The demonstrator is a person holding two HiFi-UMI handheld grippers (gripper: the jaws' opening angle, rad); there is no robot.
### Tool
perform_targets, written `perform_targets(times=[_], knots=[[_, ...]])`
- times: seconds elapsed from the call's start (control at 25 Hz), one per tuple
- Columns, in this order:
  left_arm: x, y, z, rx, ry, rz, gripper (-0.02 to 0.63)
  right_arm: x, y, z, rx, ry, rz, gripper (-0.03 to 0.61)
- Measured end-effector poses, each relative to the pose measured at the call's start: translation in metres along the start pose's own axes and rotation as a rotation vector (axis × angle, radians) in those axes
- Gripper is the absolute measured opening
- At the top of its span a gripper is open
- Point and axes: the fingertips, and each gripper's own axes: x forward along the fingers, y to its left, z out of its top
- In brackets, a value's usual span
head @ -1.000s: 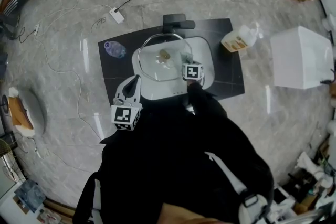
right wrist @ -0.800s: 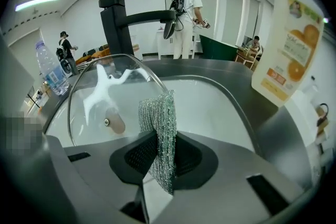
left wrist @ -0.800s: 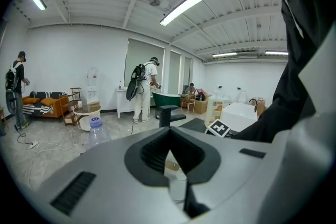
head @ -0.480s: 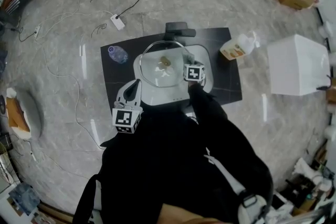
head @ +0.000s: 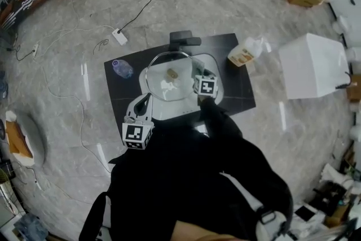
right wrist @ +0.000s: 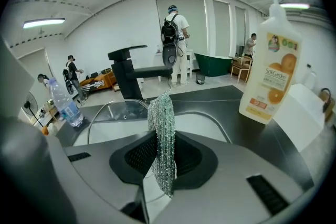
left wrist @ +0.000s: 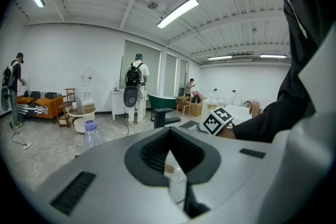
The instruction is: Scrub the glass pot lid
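The glass pot lid [head: 168, 82], metal-rimmed with a small knob, is tilted over the white sink [head: 217, 84]. My left gripper [head: 146, 98] is at the lid's lower-left rim. In the left gripper view the left gripper [left wrist: 169, 152] is shut on the lid's edge [left wrist: 177, 186]. My right gripper [head: 201, 75] is at the lid's right side. It [right wrist: 164, 159] is shut on a silvery mesh scourer [right wrist: 164, 123] that sticks up between the jaws. The lid's rim [right wrist: 105, 106] shows just ahead of it to the left.
A black faucet [head: 183, 38] stands behind the sink on the black counter [head: 240, 87]. An orange-label soap bottle [head: 243, 52] lies at the right and a water bottle [head: 122, 68] at the left. A white box [head: 310, 65] stands further right. People stand in the room behind.
The head view has shifted, so the counter sits slightly lower in the picture. Both grippers keep nearly the same places against the lid.
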Motion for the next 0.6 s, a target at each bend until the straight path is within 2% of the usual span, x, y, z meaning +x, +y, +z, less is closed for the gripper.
perform_targets(times=[0.28,0.6], knots=[[0.004,-0.006,0.004,-0.004,-0.005,-0.030,0.002,-0.042,-0.007,0.016,0.064,-0.136,0.034,0.075],[0.013,-0.025,0.017,0.016,-0.028,-0.091,0.002,-0.094,0.009,0.040,0.093,-0.287,0.111,0.075]])
